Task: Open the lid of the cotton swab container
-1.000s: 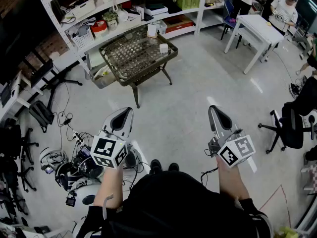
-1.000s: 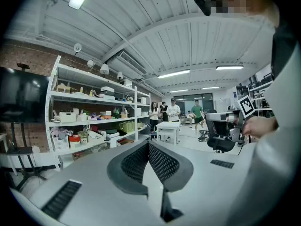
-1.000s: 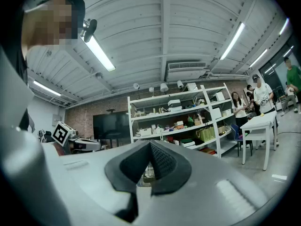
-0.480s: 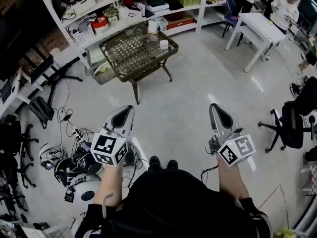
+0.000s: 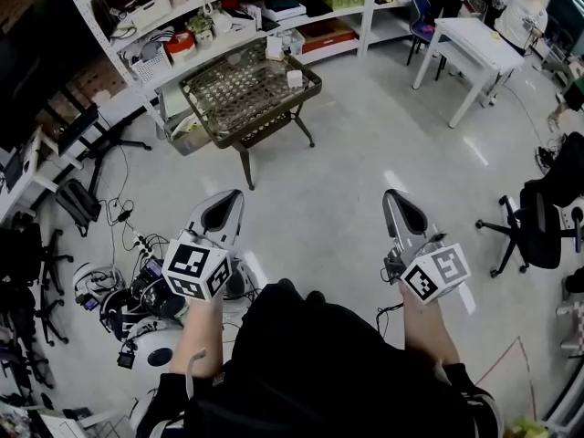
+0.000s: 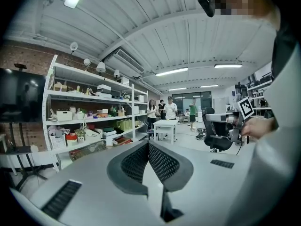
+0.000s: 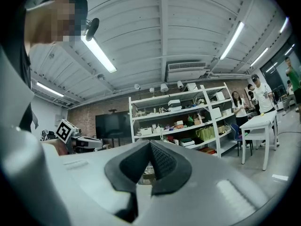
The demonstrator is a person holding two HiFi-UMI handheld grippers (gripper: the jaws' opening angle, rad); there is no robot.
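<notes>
Both claws are pressed together with nothing between them: the left claw (image 5: 230, 199) and the right claw (image 5: 391, 195) point forward over the bare floor (image 5: 319, 176), held level at either side of the person, and each gripper view shows its dark pads meeting in a closed wedge. Since a second ago they have hardly moved; the left one sits a touch lower and further left. What has changed is the view: the brown table (image 5: 239, 94) has slid up and leftward in the head view, and the person's dark clothing (image 5: 310, 354) now nearly covers the shoes that showed before. A small white container (image 5: 294, 78), most likely the cotton swab one, stands on the table's near right edge, well apart from both claws, as before.
</notes>
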